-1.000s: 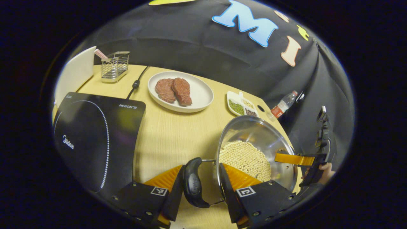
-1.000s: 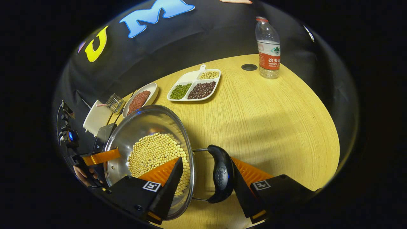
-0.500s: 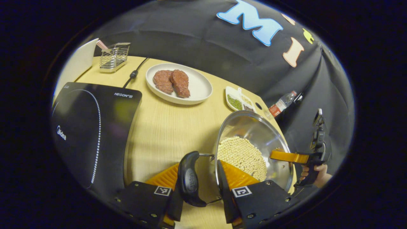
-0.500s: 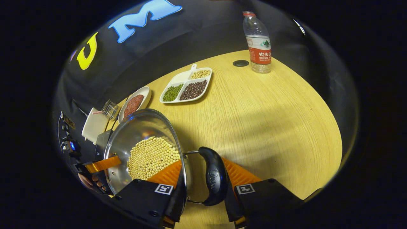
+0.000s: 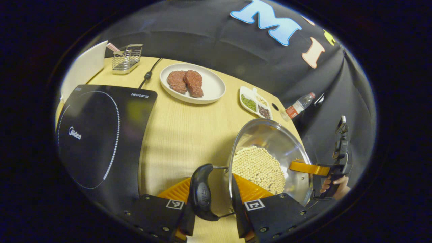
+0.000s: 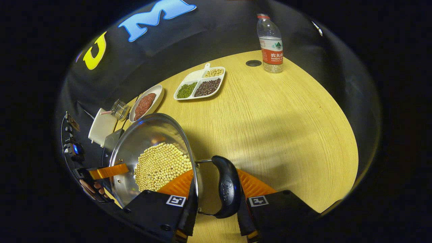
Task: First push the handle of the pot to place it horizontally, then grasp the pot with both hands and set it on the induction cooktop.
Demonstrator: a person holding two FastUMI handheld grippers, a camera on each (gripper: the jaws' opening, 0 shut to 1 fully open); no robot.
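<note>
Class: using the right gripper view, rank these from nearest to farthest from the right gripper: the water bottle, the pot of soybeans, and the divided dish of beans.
1. The pot, nearest: its black handle sits between the fingers of the right gripper.
2. The divided dish, mid-table, beyond the pot.
3. The water bottle, farthest, at the table's far edge, to the right.

One pot [image 5: 270,158], one induction cooktop [image 5: 101,135], one plate [image 5: 211,86] with two meat patties [image 5: 185,81]. One divided dish [image 5: 254,104], one bottle [image 6: 270,44], one wire rack [image 5: 126,59]. Two grippers: left gripper [image 5: 211,202] and right gripper [image 6: 216,202].
</note>
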